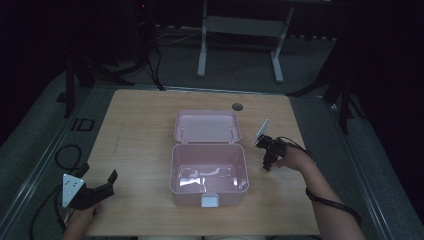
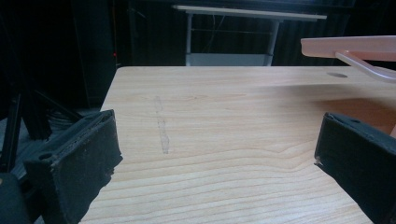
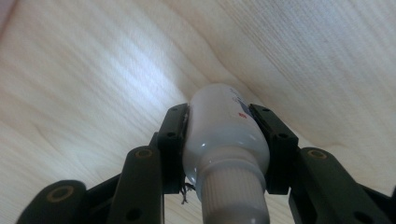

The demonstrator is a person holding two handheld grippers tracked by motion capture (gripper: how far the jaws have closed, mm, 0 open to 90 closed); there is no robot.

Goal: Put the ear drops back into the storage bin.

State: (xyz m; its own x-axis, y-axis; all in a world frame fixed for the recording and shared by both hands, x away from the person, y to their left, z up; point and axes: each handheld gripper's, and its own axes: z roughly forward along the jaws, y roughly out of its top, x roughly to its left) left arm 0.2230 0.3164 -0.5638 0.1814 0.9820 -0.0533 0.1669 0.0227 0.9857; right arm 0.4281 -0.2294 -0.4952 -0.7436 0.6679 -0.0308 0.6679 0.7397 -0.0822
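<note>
- Here the right gripper point(image 3: 219, 140) is clamped on a small white bottle point(image 3: 224, 135), its two jaws pressing the body from either side just above the ribbed cap point(image 3: 233, 196).
- In the high view that right gripper point(image 1: 267, 150) points down at the counter point(image 1: 140, 130), just to the right of the open pink box point(image 1: 210, 170); the bottle lies on the wood there, its base pointing away from the gripper.
- The grip sits near the cap end, so I judge the far end may droop on lifting; a straight, slow rise with the wrist held steady should keep the bottle from pivoting between the pads.
- The likely goal is the pink box, whose lid point(image 1: 206, 126) lies flat behind it; the bottle should clear the near wall before going down inside.
- The left gripper point(image 1: 97, 187) rests at the near left of the counter, well apart from the box, jaws spread wide with nothing between them; the left gripper view shows bare wood ahead.
- It could steady the box if it slides.
</note>
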